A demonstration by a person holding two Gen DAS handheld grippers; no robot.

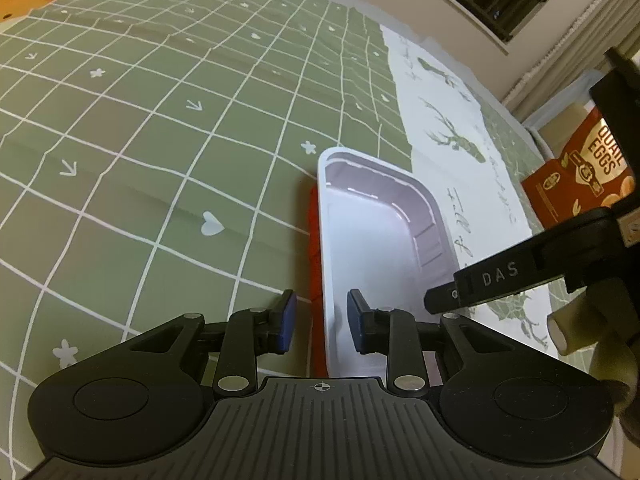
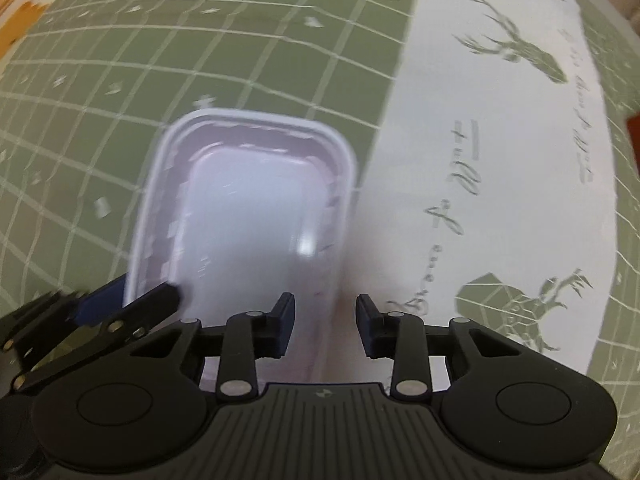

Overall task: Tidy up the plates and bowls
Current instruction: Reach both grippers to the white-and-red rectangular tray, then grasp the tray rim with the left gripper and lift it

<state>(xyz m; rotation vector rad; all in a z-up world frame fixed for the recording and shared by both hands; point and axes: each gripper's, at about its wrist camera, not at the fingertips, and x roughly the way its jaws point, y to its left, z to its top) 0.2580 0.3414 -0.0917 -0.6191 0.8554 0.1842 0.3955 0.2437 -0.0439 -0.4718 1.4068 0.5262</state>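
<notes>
The white rectangular bowl (image 1: pixel 372 240) sits empty on the green grid tablecloth (image 1: pixel 160 120), its right side reaching the cloth's white deer-print band (image 1: pixel 440 120). A red thing (image 1: pixel 313 248) shows along its left side and seems to lie under it. What it is cannot be told.

The left gripper (image 1: pixel 321 320) straddles the bowl's left wall near the close corner, one blue pad outside and one inside. Its jaws are narrowly apart, and a gap shows on each side of the wall, so it has no hold yet. The right gripper (image 2: pixel 325 320) points almost straight down over the opposite wall, with one pad inside the bowl and one over the cloth. Its view is blurred, but the pads seem to stand just off the wall, so it appears to hold nothing either.

The step in hand looks like a two-sided grasp to lift the bowl. To do it well, both pads should sit low enough to catch the wall below the flared lip. The two hands should close at about the same time so the light plastic does not skid. They should then rise together and level, and the red thing beneath may cling and come up with the bowl. A thin wall can flex, so a gentle squeeze is the safer choice.

An orange-brown box (image 1: pixel 580 172) at the table's far right reads "QUAIL EGGS". The right gripper's finger (image 1: pixel 500 276), seen from the left camera, is stamped "DAS". The script on the deer band is too loose to read.
</notes>
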